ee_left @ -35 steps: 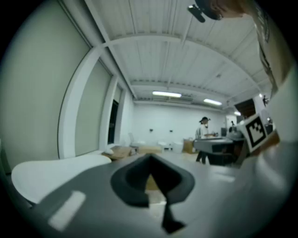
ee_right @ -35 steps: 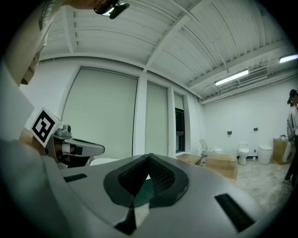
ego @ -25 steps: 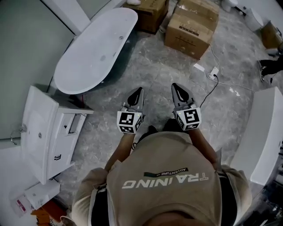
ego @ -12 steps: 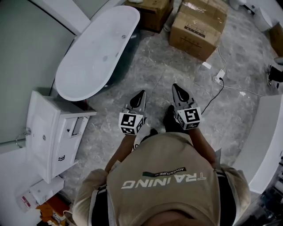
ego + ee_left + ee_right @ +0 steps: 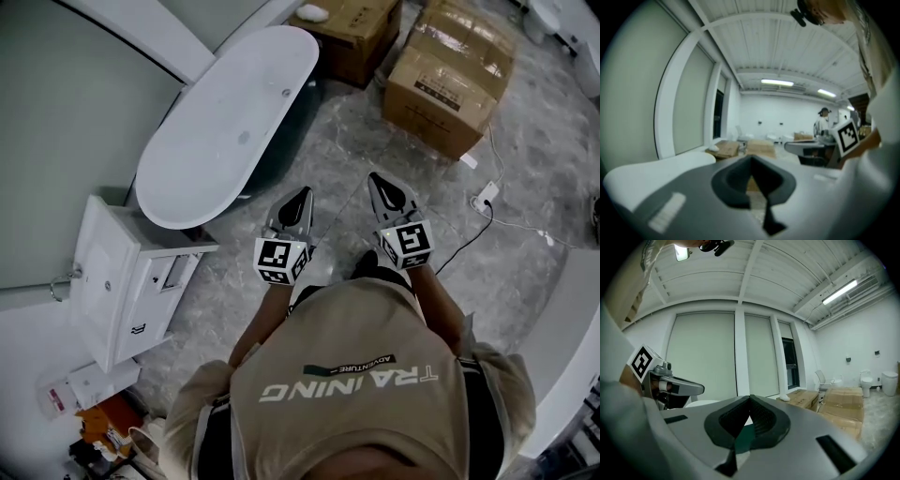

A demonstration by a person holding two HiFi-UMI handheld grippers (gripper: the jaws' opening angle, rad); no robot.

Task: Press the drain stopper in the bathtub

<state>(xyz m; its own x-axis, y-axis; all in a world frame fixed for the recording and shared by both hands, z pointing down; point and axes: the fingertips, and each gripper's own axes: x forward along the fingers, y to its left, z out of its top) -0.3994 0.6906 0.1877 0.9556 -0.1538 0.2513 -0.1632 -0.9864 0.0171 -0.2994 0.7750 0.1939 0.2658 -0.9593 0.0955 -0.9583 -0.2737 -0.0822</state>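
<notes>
A white freestanding bathtub [image 5: 225, 122] stands on the grey stone floor at the upper left of the head view. Two small round fittings show on its bottom, one near the middle [image 5: 243, 137] and one toward the far end [image 5: 286, 92]; which is the stopper I cannot tell. My left gripper [image 5: 302, 195] and right gripper [image 5: 377, 180] are held side by side over the floor, to the right of the tub and apart from it. Both are shut with nothing in them. In the left gripper view [image 5: 751, 157] the tub's rim [image 5: 656, 168] lies to the left.
Cardboard boxes [image 5: 455, 80] [image 5: 352, 33] sit on the floor beyond the tub. A white vanity with a sink [image 5: 131, 281] stands against the tub's near end. A power strip and cable [image 5: 486, 199] lie on the right. A person [image 5: 822, 124] stands far off.
The tub and vanity have slid down and to the right in the head view as the person moved. Both grippers stay shut, in the same pose in front of the body.
</notes>
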